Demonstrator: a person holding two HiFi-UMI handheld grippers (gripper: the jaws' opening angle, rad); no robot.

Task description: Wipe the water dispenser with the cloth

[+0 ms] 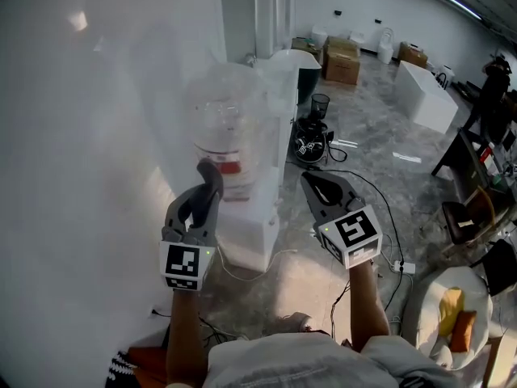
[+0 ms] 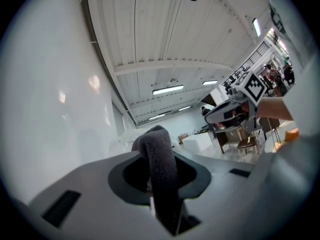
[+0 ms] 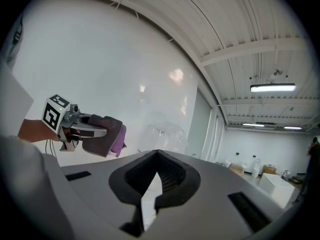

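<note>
The white water dispenser (image 1: 252, 226) stands against the wall with a clear bottle (image 1: 226, 124) on top, just ahead of both grippers. My left gripper (image 1: 208, 178) is shut on a grey cloth (image 1: 212, 191), held up close to the bottle's lower part. In the left gripper view the cloth (image 2: 161, 166) fills the space between the jaws. In the right gripper view the cloth (image 3: 102, 134) shows a purple side, and the bottle (image 3: 162, 133) is faint behind it. My right gripper (image 1: 317, 186) is to the right of the dispenser, shut and holding nothing; its jaw tips (image 3: 157, 153) meet.
A white wall (image 1: 81, 176) runs along the left. Behind the dispenser stand a black bin (image 1: 321, 103) and cardboard boxes (image 1: 342, 59). Cables (image 1: 386, 217) lie on the floor to the right, near a white counter (image 1: 428, 95) and a cushioned chair (image 1: 452, 314).
</note>
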